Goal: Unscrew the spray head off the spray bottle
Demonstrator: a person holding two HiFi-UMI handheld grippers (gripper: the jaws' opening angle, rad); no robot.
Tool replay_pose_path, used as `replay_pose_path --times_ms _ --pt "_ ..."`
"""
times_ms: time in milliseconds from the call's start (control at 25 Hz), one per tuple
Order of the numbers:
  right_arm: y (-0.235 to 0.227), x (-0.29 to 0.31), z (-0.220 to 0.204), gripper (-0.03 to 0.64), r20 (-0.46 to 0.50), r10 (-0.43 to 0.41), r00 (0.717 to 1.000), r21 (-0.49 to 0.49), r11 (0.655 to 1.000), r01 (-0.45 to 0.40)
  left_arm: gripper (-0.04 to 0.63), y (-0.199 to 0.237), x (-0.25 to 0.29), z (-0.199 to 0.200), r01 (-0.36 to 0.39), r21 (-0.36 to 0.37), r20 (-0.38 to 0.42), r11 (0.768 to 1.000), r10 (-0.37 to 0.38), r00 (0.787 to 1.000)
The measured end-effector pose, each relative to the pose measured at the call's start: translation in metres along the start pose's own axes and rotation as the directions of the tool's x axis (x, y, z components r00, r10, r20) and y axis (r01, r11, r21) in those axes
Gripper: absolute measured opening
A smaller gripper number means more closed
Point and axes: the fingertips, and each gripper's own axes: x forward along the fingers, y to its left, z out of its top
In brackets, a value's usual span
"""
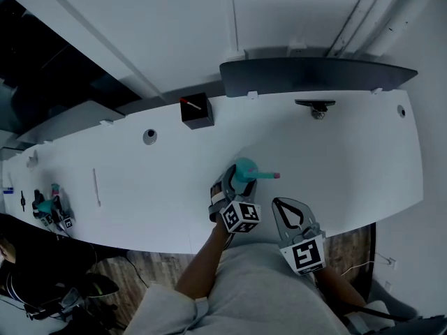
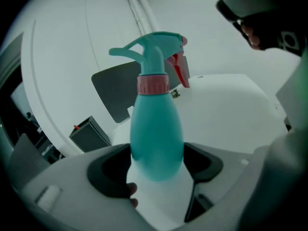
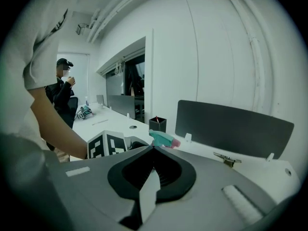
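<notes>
A teal spray bottle stands upright on the white desk. It has a pink collar and a teal spray head with a pink trigger. My left gripper has its jaws set wide around the bottle's lower body, and both pads sit against its sides. In the head view the spray head points right. My right gripper is shut and empty, hanging near the desk's front edge to the right of the bottle. In the right gripper view only the spray head shows above the closed jaws.
A black pen holder stands at the back of the desk, left of a dark divider panel with a clamp. Another set of grippers lies at the far left. A person stands beyond the desk's far end.
</notes>
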Motion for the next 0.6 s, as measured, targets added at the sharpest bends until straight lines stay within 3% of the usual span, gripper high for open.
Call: replay_pose_path --times_ms 120,200,280,320,360,440,600 --pt "0.006 -0.005 0.03 0.002 0.048 0.045 0.998 -0.162 0.986 -0.037 0.337 0.017 -0.02 -0.001 -0.076 0.13 0.0 0.989 0.076 0.997" --pt "0.009 -0.012 0.051 0.002 0.097 0.088 0.991 -0.176 0.982 -0.07 0.336 0.031 -0.035 -0.003 -0.147 0.236 0.002 0.961 0.151 0.989" --pt "0.011 -0.014 0.06 0.003 0.082 0.129 0.988 -0.158 0.981 -0.115 0.336 0.045 -0.05 -0.002 -0.204 0.305 0.008 0.93 0.212 0.977" --pt "0.014 -0.013 0.058 0.072 0.039 0.144 0.989 -0.182 0.974 -0.135 0.336 0.051 -0.058 -0.001 -0.219 0.331 0.005 0.918 0.23 0.973" --pt "0.017 -0.011 0.055 0.294 -0.005 0.147 0.989 -0.233 0.962 -0.145 0.336 0.056 -0.065 0.0 -0.227 0.357 0.0 0.906 0.242 0.97" --pt "0.022 -0.003 0.049 0.321 -0.06 0.114 0.992 -0.383 0.915 -0.128 0.336 0.06 -0.074 0.0 -0.234 0.407 -0.005 0.883 0.258 0.966" --pt "0.038 0.015 0.035 0.217 -0.147 0.081 0.986 -0.616 0.773 -0.156 0.336 0.058 -0.087 0.001 -0.228 0.45 -0.007 0.863 0.259 0.966"
